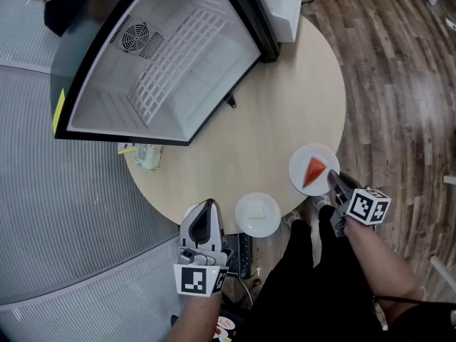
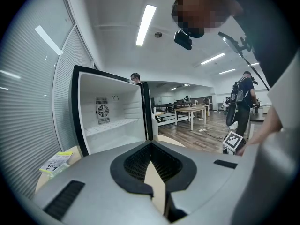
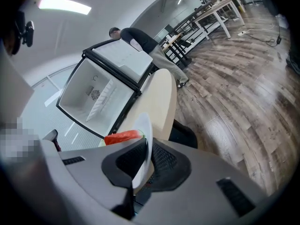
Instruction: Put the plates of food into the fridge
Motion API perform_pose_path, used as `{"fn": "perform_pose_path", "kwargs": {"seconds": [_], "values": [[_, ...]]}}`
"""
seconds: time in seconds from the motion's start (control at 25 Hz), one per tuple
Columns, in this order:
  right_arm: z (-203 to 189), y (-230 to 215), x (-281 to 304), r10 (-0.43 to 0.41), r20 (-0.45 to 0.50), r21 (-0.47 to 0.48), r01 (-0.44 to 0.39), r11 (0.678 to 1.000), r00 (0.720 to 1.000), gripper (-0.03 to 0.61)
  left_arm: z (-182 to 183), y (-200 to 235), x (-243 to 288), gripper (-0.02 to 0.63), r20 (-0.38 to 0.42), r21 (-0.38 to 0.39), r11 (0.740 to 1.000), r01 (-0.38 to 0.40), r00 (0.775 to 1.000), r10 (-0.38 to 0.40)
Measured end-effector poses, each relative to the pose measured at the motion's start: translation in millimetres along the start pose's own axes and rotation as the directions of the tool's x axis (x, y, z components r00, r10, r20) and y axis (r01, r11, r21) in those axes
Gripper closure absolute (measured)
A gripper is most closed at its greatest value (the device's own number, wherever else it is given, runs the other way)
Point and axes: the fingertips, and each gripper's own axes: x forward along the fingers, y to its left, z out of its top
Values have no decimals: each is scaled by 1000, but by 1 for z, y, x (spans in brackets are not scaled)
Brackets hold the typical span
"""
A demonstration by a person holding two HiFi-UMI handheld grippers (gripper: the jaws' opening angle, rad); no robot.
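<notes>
Plates first: the wedge plate (image 1: 312,169), red slice on it, sits at the near right edge of the round surface (image 1: 242,127). The right gripper (image 1: 332,179) is clamped on its near rim, and the right gripper view shows that rim running straight between the jaws. So this is the pick-up of that plate, I'd say; whether it's clear of the surface I can't tell. Just beside it at the near edge waits the pale plate (image 1: 258,214). Close by hovers the left gripper (image 1: 207,204), jaws pinched together on nothing.

Over at the far left the fridge (image 1: 107,116) stands open, its wire shelf (image 1: 174,55) bare. The next move, I reckon, is to lift level so the slice doesn't slide, cross the surface and set it in on the shelf. The way looks open. A yellow-green packet (image 1: 146,155) lies by the fridge's front corner, and a person (image 1: 57,2) stands behind it. Gripped on one side only, that plate could tip.
</notes>
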Motion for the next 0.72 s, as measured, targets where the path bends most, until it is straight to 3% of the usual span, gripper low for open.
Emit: {"fn": "perform_pose_path", "kwargs": {"seconds": [0.16, 0.72], "values": [[5, 11, -1, 24, 21, 27, -25, 999, 999, 558, 7, 3, -1, 609, 14, 22, 1000, -5, 1000, 4], [11, 41, -9, 57, 89, 98, -66, 993, 994, 560, 21, 21, -21, 609, 56, -16, 999, -30, 998, 31]]}}
